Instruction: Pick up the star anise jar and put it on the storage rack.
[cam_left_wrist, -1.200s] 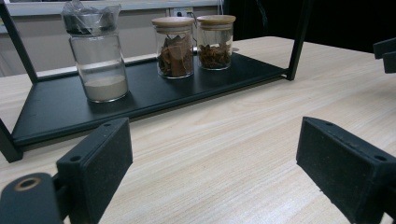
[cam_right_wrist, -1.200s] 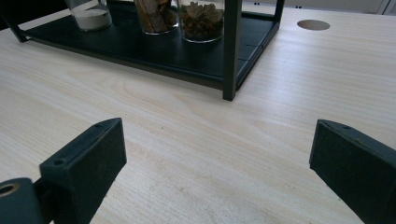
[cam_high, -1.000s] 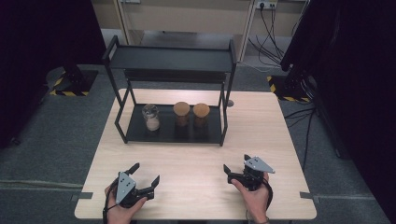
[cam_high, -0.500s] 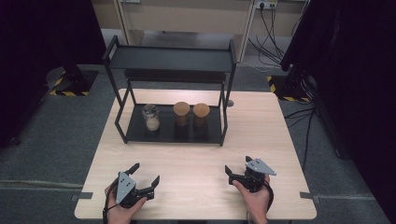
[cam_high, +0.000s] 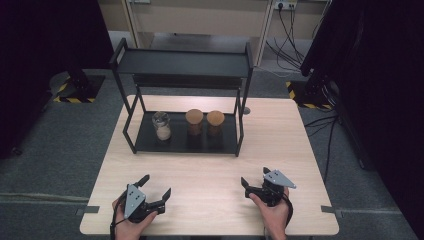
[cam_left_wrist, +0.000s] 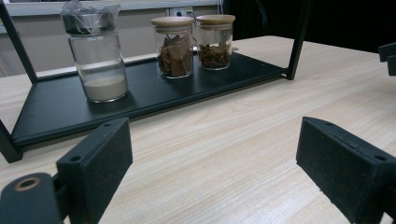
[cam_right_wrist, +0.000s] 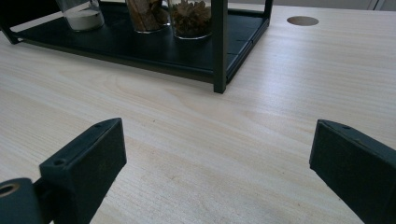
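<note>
A black two-tier rack (cam_high: 182, 63) stands at the back middle of the wooden table (cam_high: 280, 135). Its lower shelf (cam_left_wrist: 154, 95) carries three glass jars: one with white powder and a plastic-wrapped top (cam_high: 161, 125) (cam_left_wrist: 98, 60), and two with wooden lids, holding brown pieces (cam_high: 194, 121) (cam_left_wrist: 174, 46) and dried bits (cam_high: 215, 122) (cam_left_wrist: 215, 41). My left gripper (cam_high: 156, 185) (cam_left_wrist: 212, 140) rests near the front edge at the left, jaws wide open and empty. On the right, my right gripper (cam_high: 255, 177) (cam_right_wrist: 217, 144) is also open, nothing between its jaws.
The rack's front right post (cam_right_wrist: 219, 46) stands ahead of the right gripper. A round cable hole (cam_right_wrist: 302, 20) lies in the tabletop right of the rack. Bare wood stretches between the grippers and the rack. Cables (cam_high: 292, 30) run over the floor behind.
</note>
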